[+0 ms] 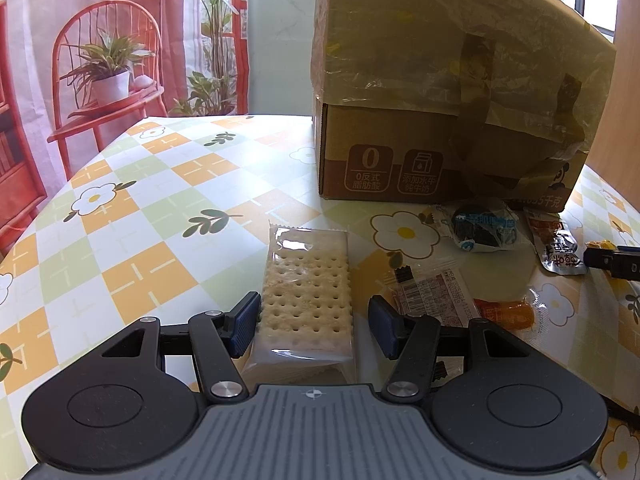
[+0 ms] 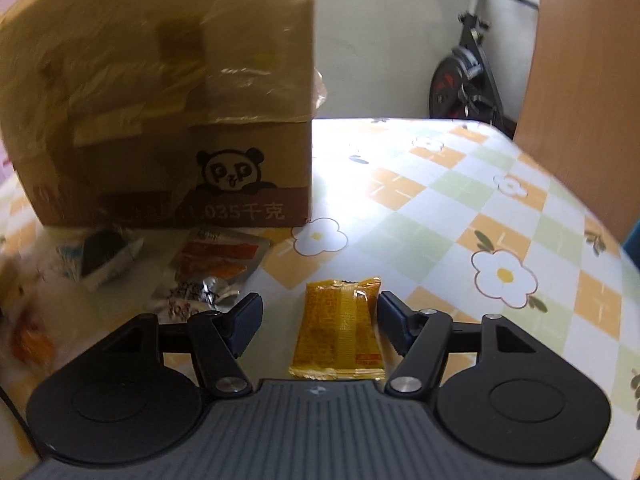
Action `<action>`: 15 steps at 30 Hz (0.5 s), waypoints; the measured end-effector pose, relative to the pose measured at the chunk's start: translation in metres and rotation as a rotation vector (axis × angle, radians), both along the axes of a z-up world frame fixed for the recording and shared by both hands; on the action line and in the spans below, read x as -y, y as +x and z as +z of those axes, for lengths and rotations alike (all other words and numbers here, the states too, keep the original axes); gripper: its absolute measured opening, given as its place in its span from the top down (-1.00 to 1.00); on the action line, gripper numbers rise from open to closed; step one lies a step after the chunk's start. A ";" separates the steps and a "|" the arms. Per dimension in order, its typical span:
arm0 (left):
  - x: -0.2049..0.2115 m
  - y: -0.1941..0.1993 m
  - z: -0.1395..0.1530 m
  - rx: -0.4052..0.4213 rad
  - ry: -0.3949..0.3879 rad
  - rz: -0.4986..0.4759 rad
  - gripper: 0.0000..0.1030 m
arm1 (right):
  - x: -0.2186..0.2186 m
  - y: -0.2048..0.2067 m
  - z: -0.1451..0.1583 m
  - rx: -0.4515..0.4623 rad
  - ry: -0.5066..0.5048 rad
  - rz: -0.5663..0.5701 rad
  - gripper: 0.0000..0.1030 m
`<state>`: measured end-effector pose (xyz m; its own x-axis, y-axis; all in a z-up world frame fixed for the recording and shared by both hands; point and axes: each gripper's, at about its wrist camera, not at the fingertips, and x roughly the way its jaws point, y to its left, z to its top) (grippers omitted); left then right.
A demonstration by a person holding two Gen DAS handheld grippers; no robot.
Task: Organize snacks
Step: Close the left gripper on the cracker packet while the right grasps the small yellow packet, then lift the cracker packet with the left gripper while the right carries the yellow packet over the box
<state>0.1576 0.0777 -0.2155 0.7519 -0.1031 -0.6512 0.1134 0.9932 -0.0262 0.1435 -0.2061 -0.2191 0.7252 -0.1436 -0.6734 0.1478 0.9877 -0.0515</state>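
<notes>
Clear-wrapped cracker pack (image 1: 306,300) lies lengthwise between the left gripper's (image 1: 314,326) parted jaws — left pad touching, right pad apart — while the yellow sachet (image 2: 338,330) lies likewise inside the open right gripper (image 2: 320,326), cardboard box (image 1: 452,92) beyond.

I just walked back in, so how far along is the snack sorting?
Nothing looks sorted yet. The left gripper straddles a cracker pack, touching one side only; the right gripper brackets a yellow packet without gripping it. Several wrapped snacks remain loose beside the cardboard box.
</notes>
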 end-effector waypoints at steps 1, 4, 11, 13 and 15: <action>0.000 0.000 0.000 0.000 0.001 0.000 -0.18 | -0.001 -0.004 -0.002 0.014 -0.006 0.001 -0.26; 0.000 0.000 0.000 0.000 0.001 0.001 -0.18 | 0.004 -0.008 -0.001 0.033 0.018 -0.018 -0.05; -0.010 0.001 0.004 -0.014 -0.051 0.012 0.05 | 0.015 -0.012 0.001 0.069 0.056 -0.064 0.31; -0.014 0.002 0.005 -0.026 -0.107 0.004 0.05 | 0.015 -0.014 0.002 0.080 0.065 -0.059 0.32; -0.013 0.002 0.005 -0.028 -0.119 -0.009 0.05 | 0.015 -0.016 0.003 0.094 0.067 -0.054 0.32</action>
